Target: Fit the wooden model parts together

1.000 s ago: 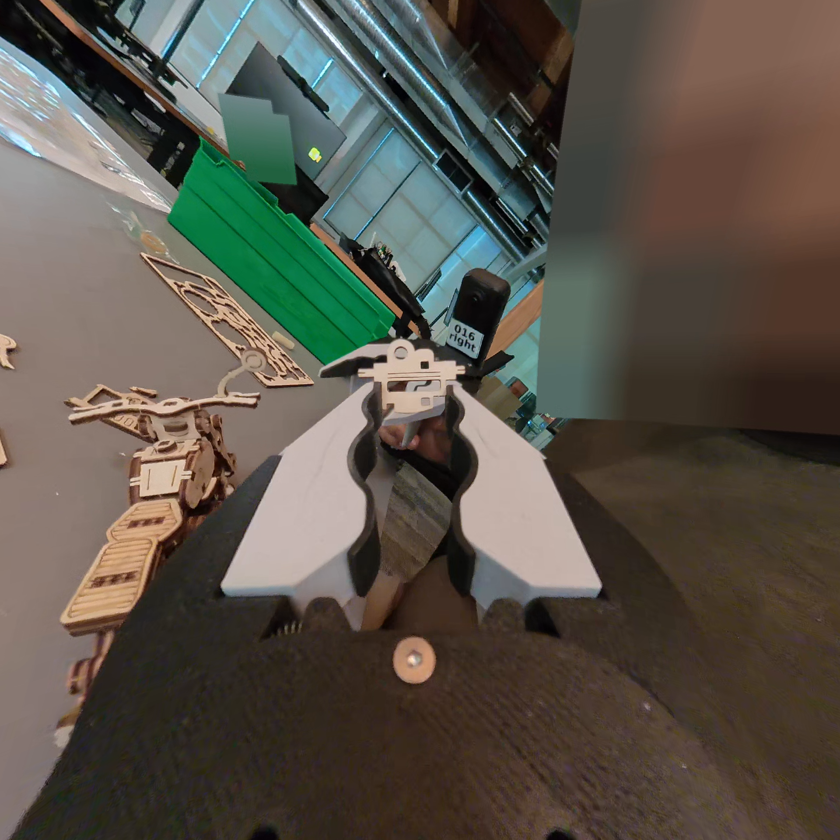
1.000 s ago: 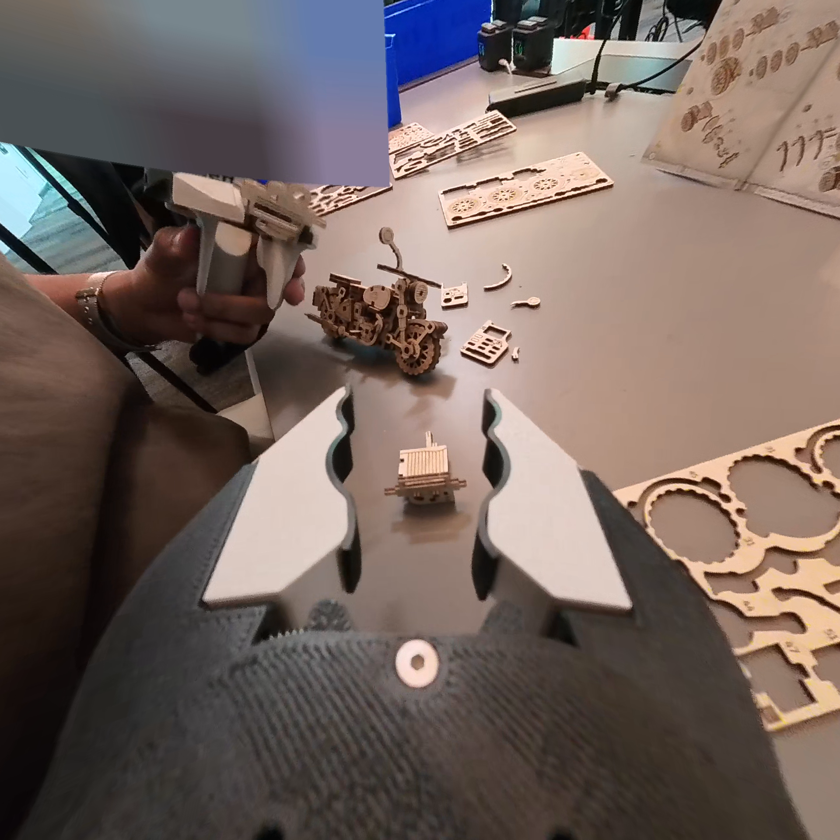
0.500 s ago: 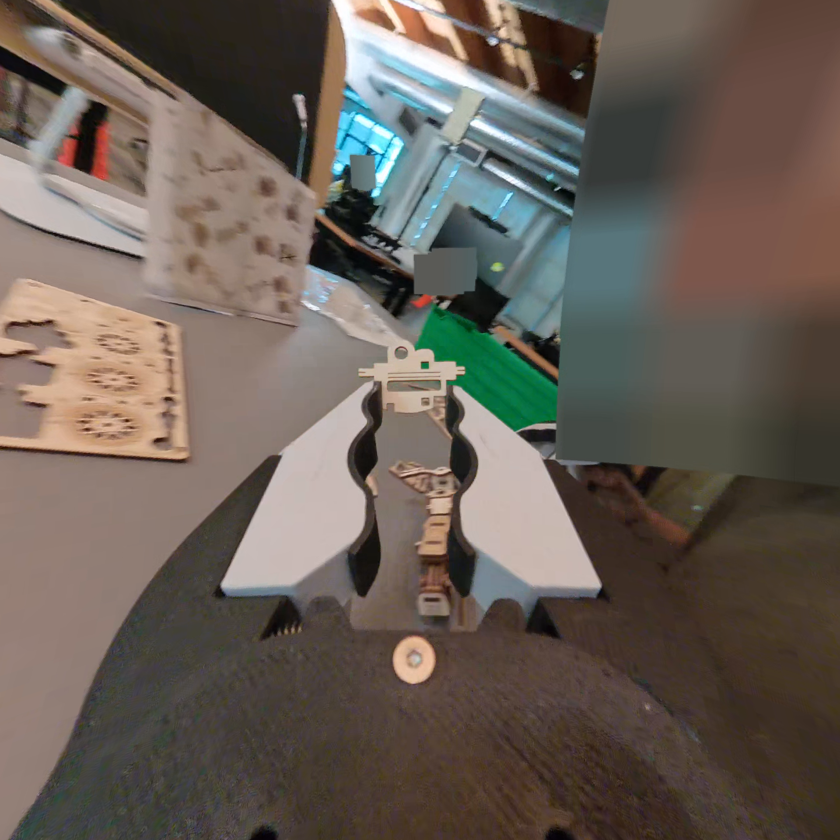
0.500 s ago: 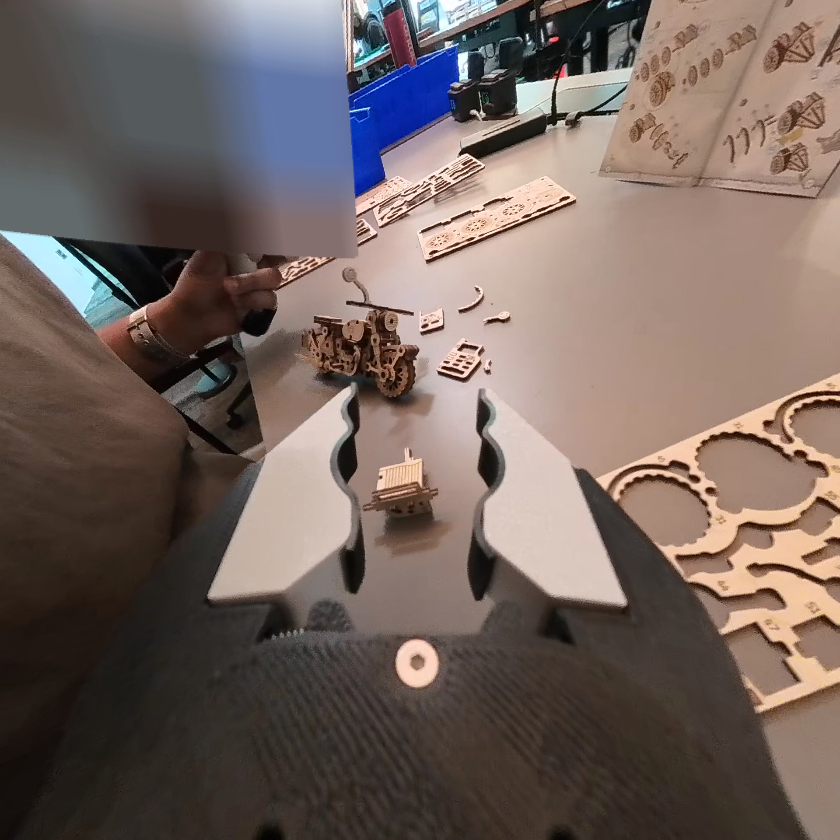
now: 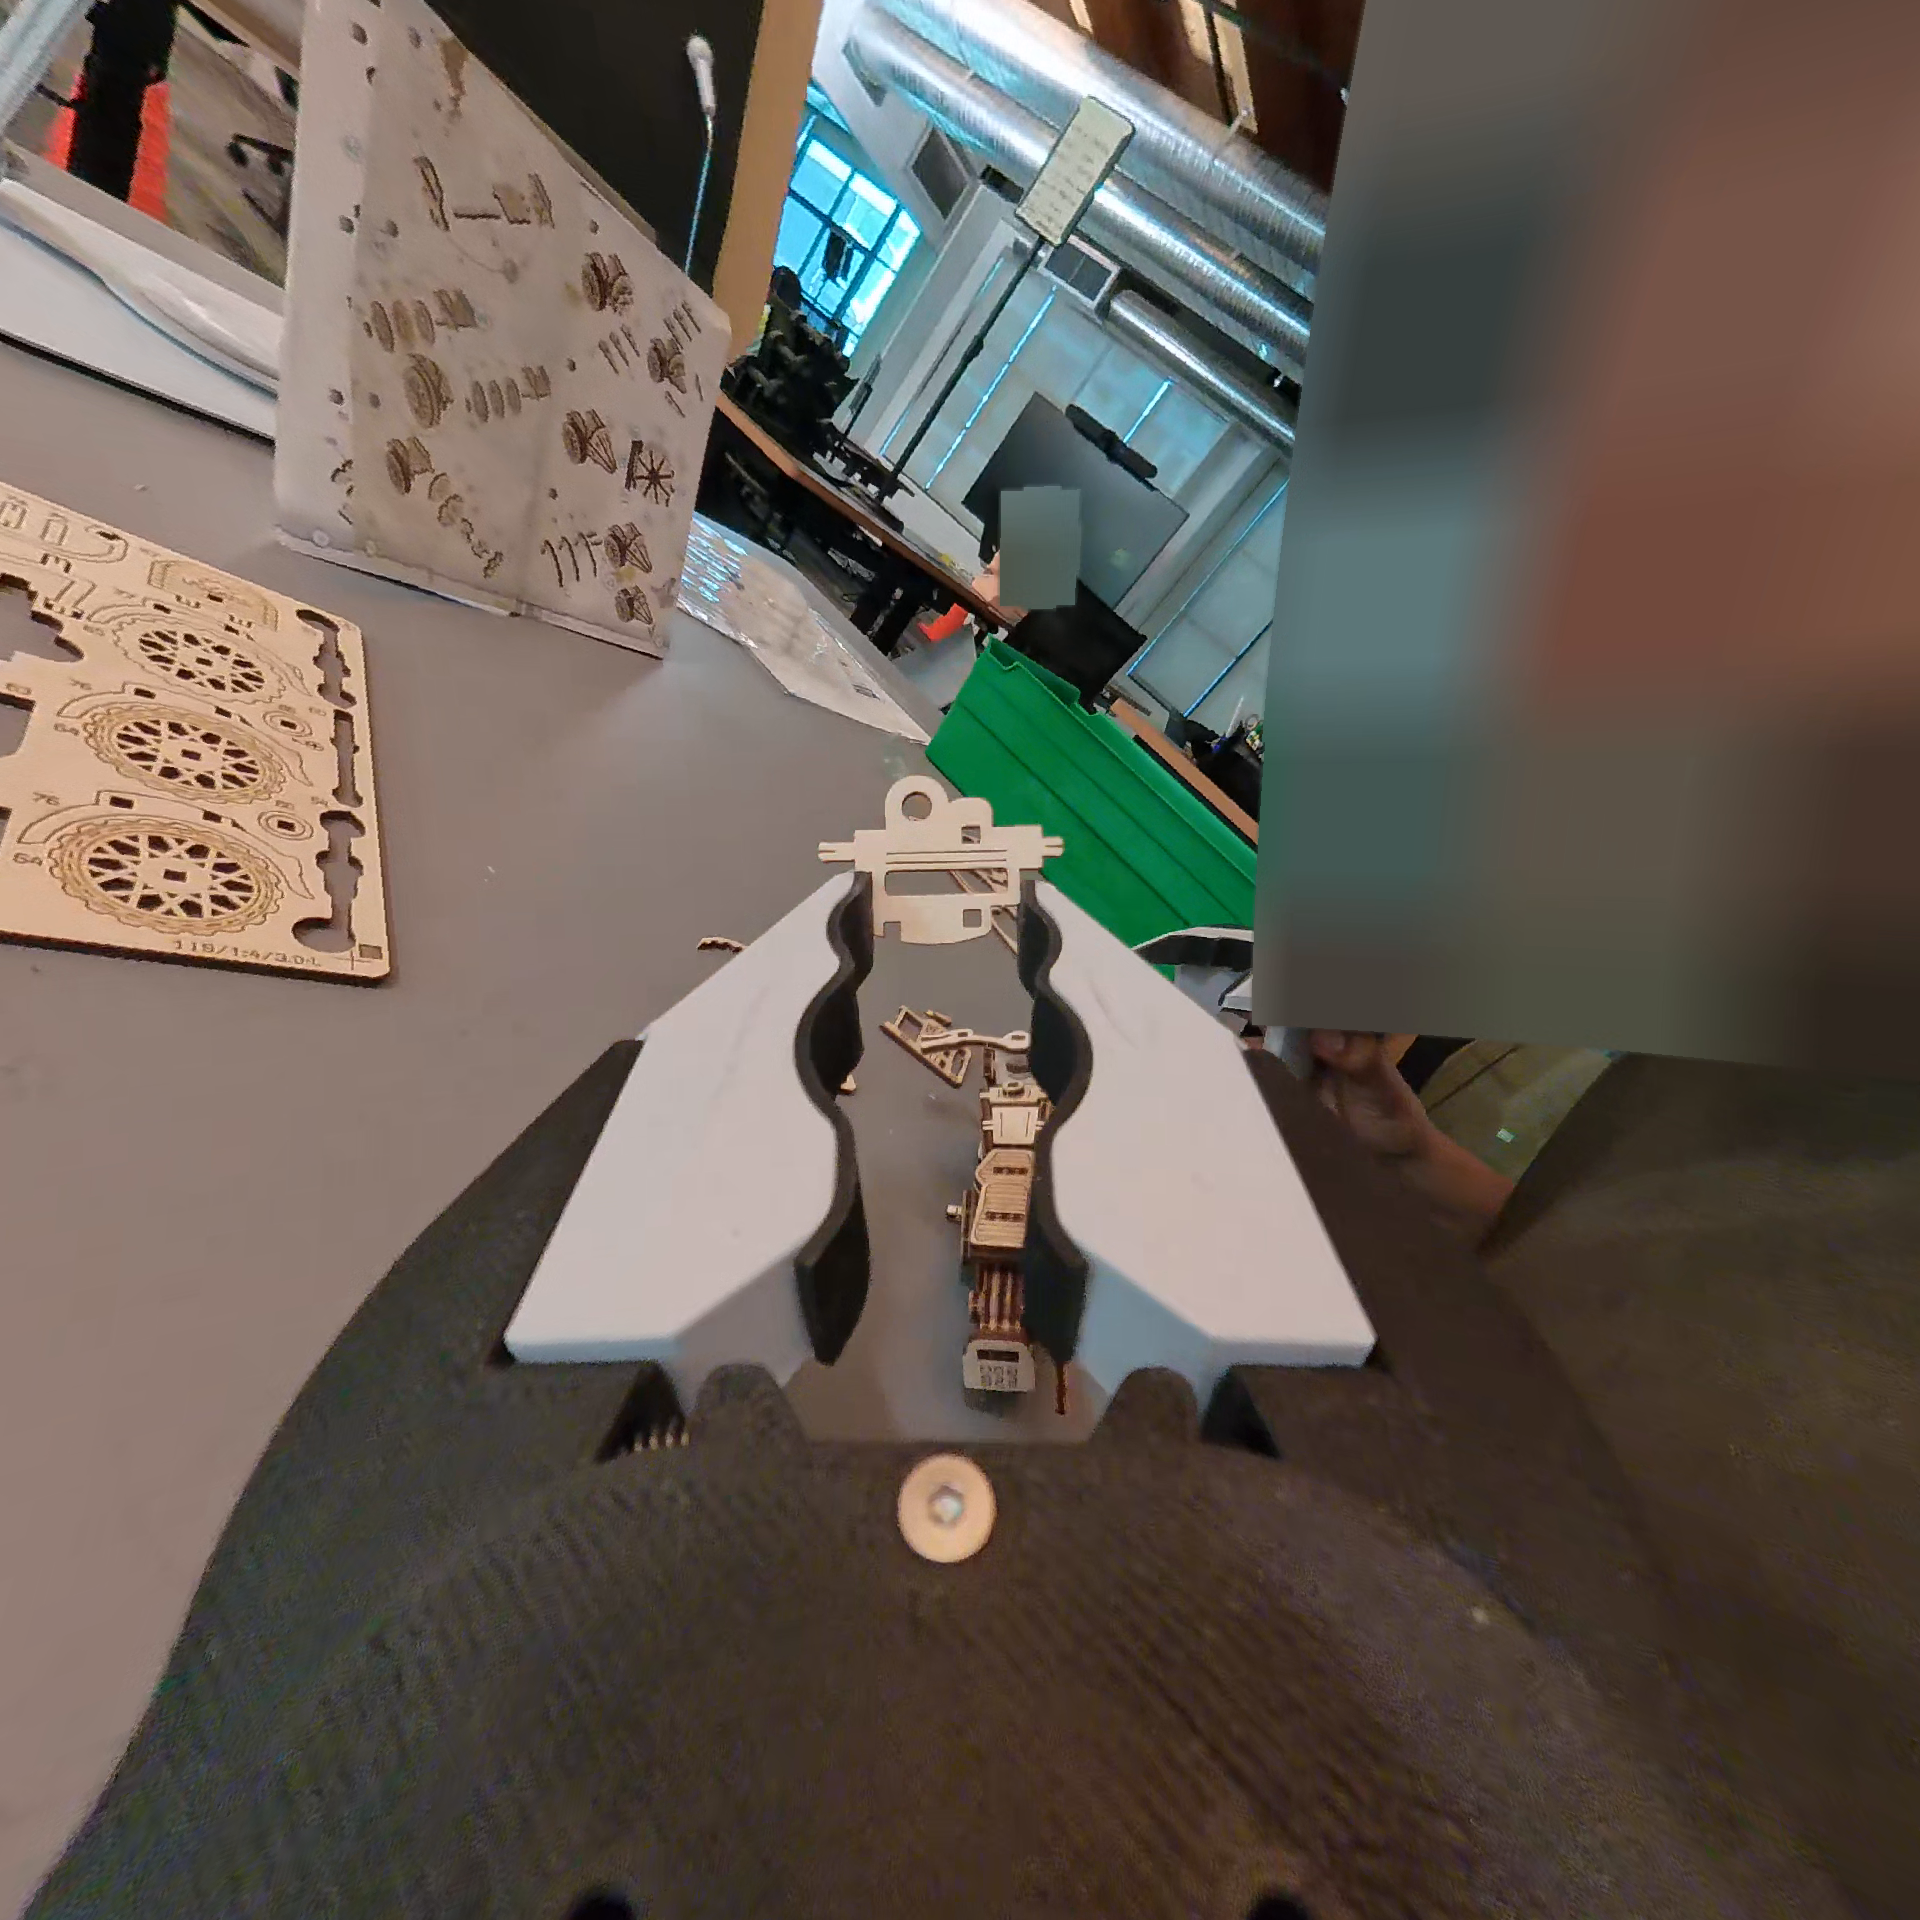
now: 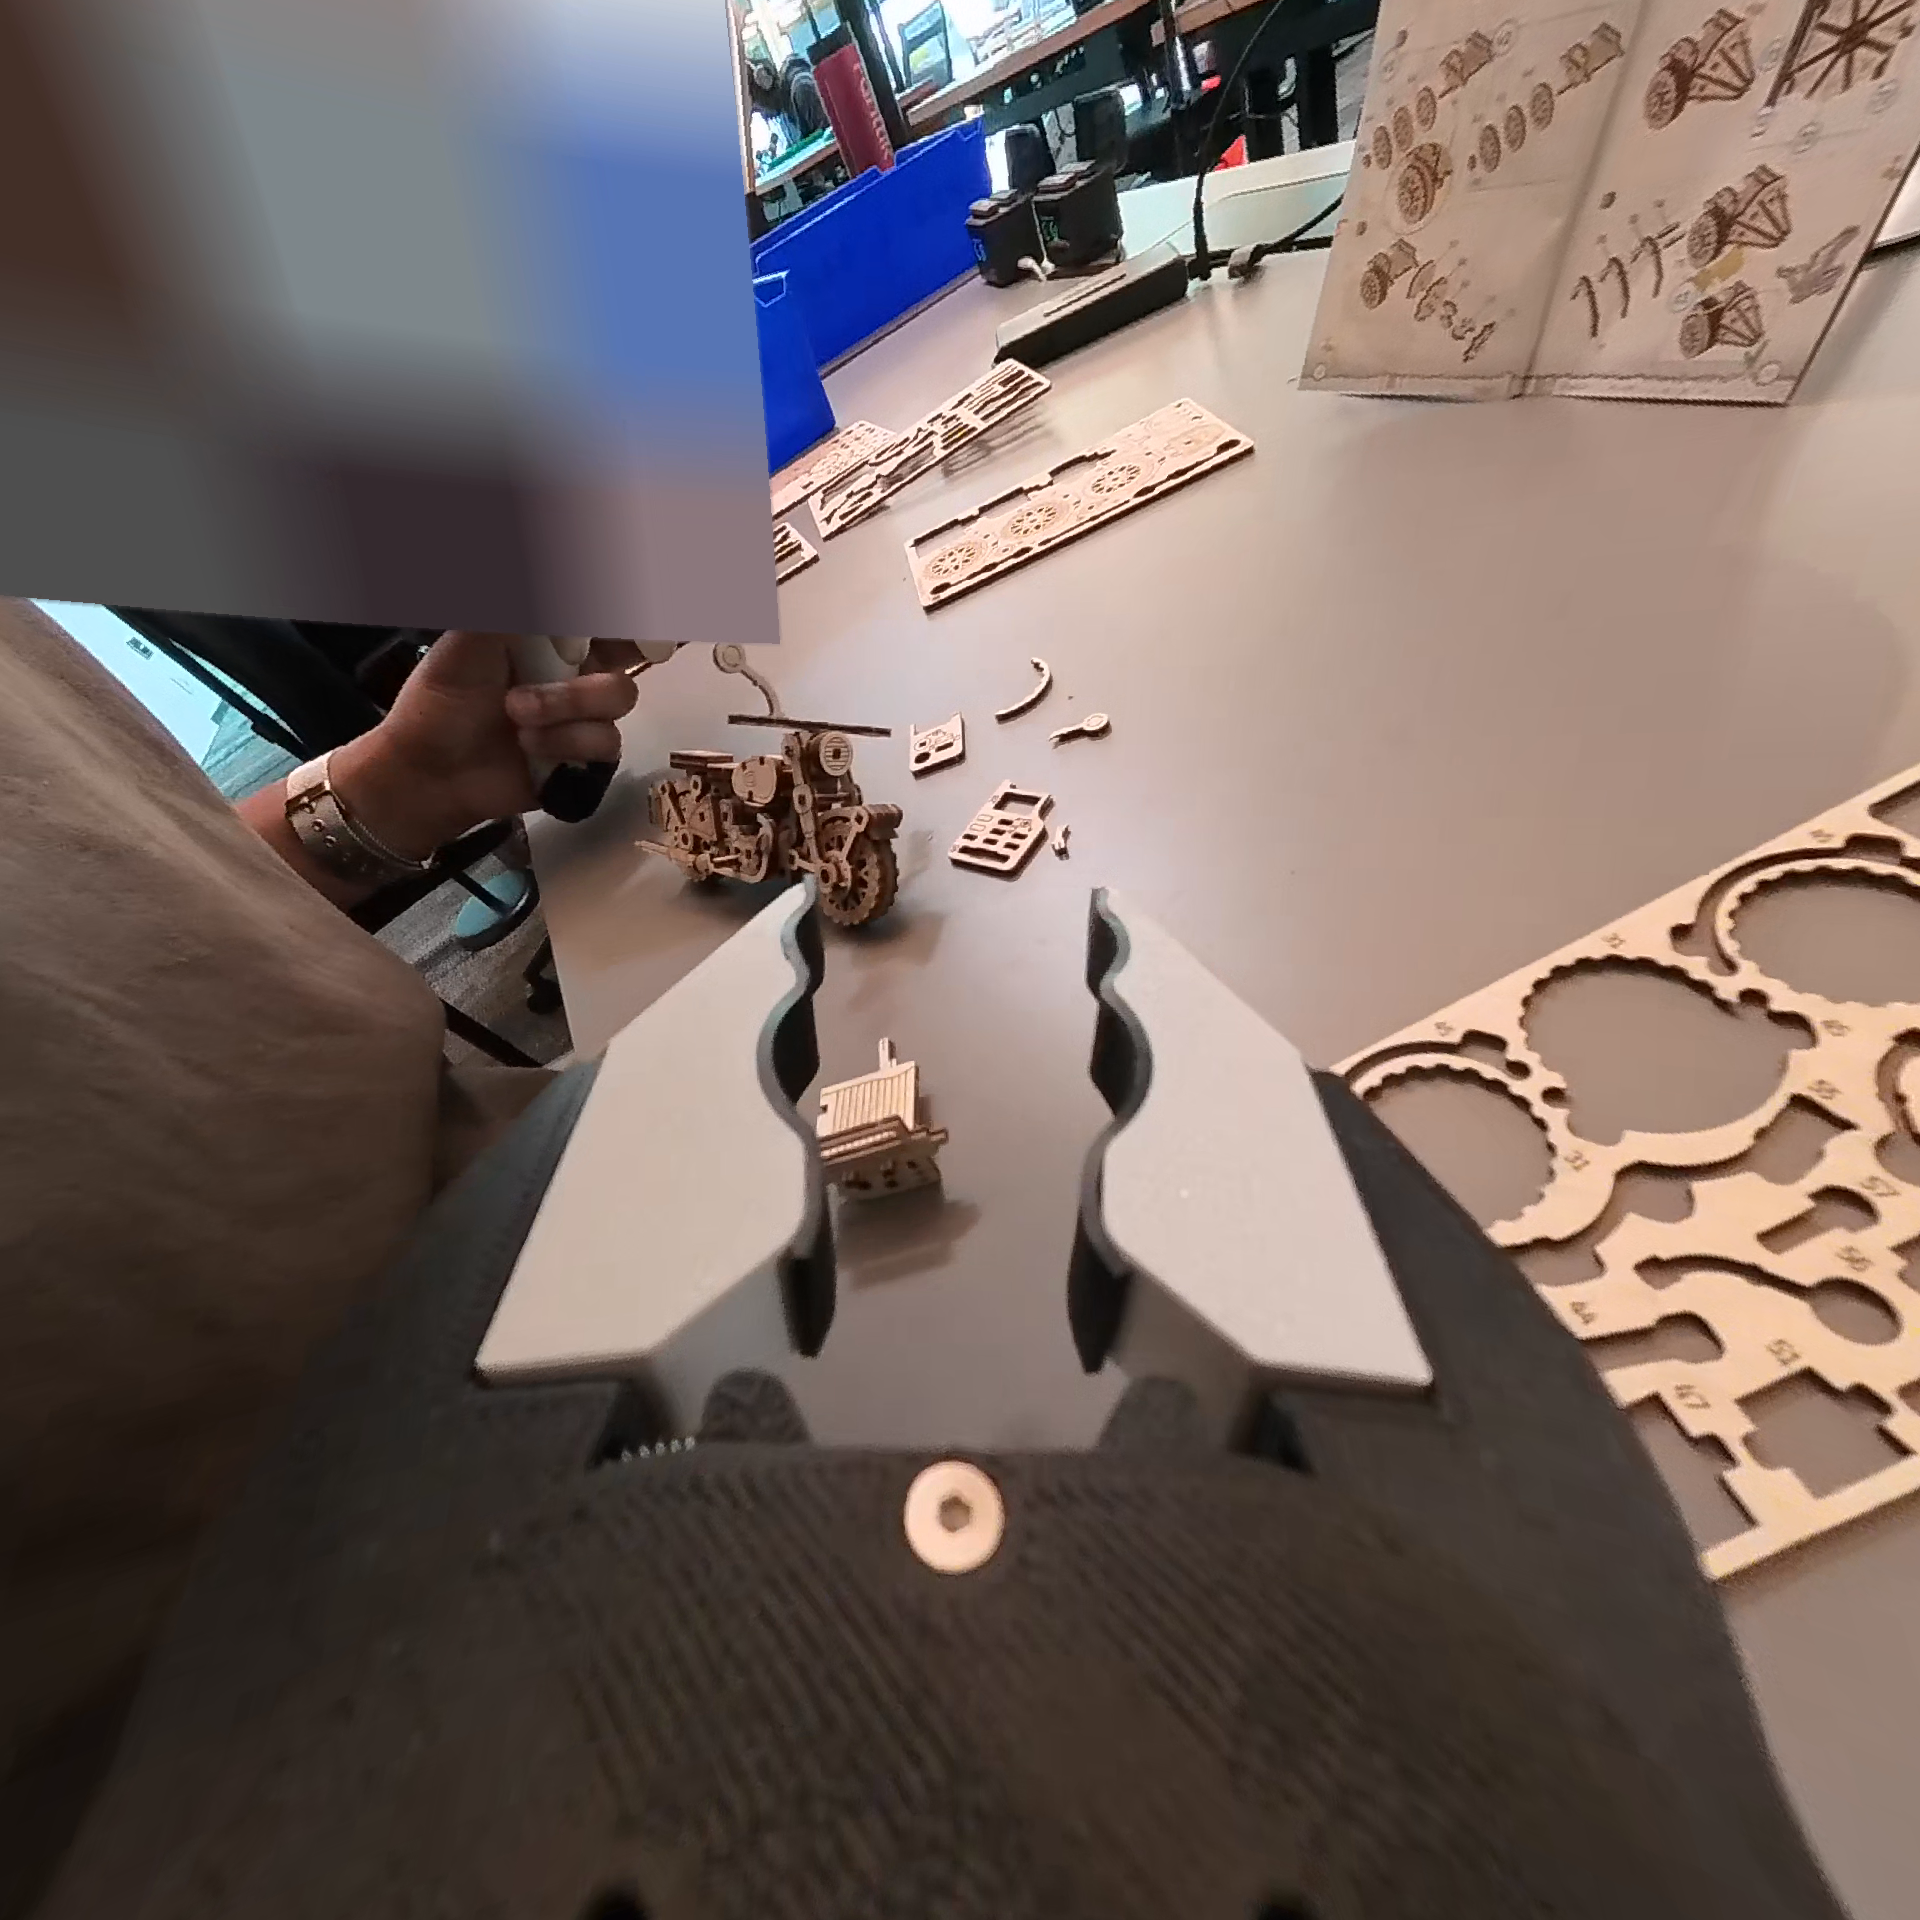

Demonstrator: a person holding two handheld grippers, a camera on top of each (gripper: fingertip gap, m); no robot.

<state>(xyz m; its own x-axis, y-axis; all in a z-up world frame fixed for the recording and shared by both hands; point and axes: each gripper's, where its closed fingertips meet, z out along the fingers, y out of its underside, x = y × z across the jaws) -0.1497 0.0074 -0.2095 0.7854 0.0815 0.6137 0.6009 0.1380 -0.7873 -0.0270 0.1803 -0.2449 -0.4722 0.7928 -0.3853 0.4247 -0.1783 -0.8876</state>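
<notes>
Jaws first: the left gripper [image 5: 940, 904] pinches a flat wooden part [image 5: 938, 878] by its lower edge at the very fingertips, at frame centre in the left view; the part has a ring at its top and a crossbar. The right gripper [image 6: 951, 914] stands wide apart and holds nothing; a small slatted block [image 6: 878, 1127] lies on the table [image 6: 1403, 727] between its fingers, nearer the left one.

Printed numbers mark the cut-out sheet [image 6: 1621, 1174] at the right edge of the right view and the wheel sheet [image 5: 177, 769] at the left of the left view. A booklet [image 5: 488, 384] of drawings stands at upper left there.

Large blur patches cover the upper right of the left view and the upper left of the right view. Seen between the left fingers, the motorcycle [image 5: 1003, 1205] is half hidden by the right finger.

In the right view, left of centre, the motorcycle [image 6: 774, 821] stands upright, pale laser-cut wood with dark edges, one toothed wheel and a mirror stalk. Loose bits [image 6: 997, 831] lie just right of it. A hand [image 6: 488, 738] with a wristband is to its left.
</notes>
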